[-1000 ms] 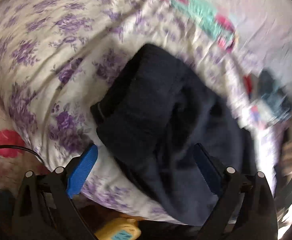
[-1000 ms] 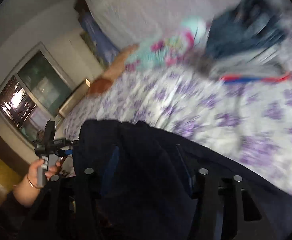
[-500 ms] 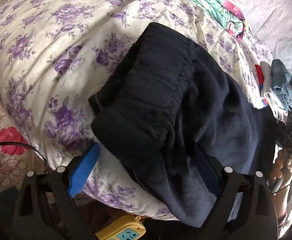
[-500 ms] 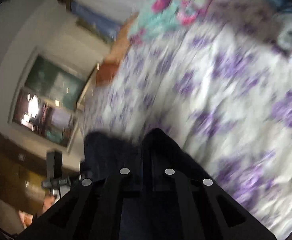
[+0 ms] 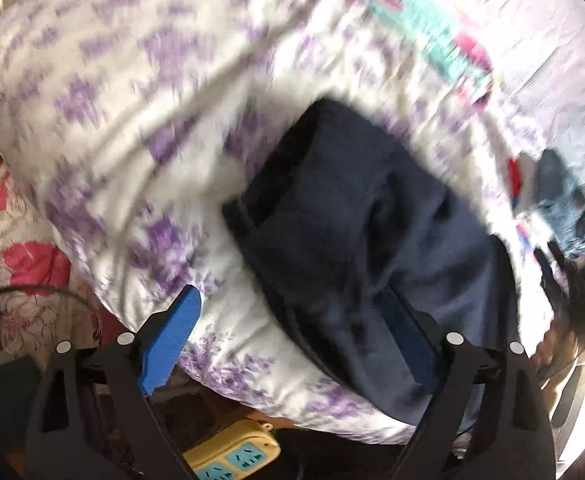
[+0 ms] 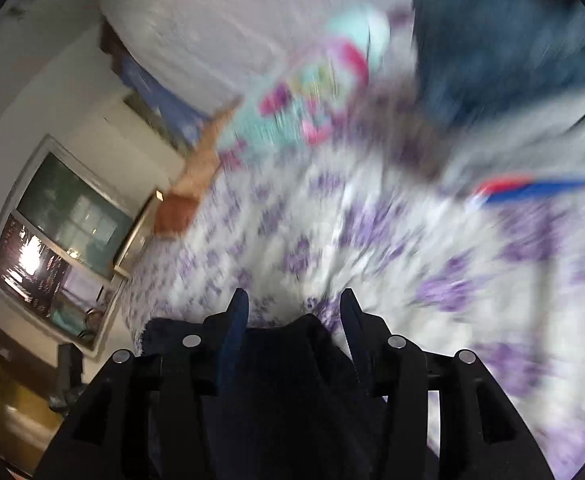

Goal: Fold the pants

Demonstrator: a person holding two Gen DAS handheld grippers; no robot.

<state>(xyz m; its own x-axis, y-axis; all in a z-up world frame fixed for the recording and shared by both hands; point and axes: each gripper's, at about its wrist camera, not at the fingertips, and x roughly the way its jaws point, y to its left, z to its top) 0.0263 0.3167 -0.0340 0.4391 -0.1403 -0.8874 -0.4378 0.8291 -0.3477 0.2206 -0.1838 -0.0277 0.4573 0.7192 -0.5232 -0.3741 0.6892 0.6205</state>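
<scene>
Since a moment ago the right gripper (image 6: 294,316) has parted its fingers round the dark pants (image 5: 356,248) on the floral bed (image 5: 132,120); left gripper (image 5: 292,332) gapes wide, should pinch the hem squarely

The left black two-finger gripper with blue pads (image 5: 292,328) stands wide apart at its jaws. The right black two-finger gripper (image 6: 292,312) has its jaws parted, though less widely.
</scene>
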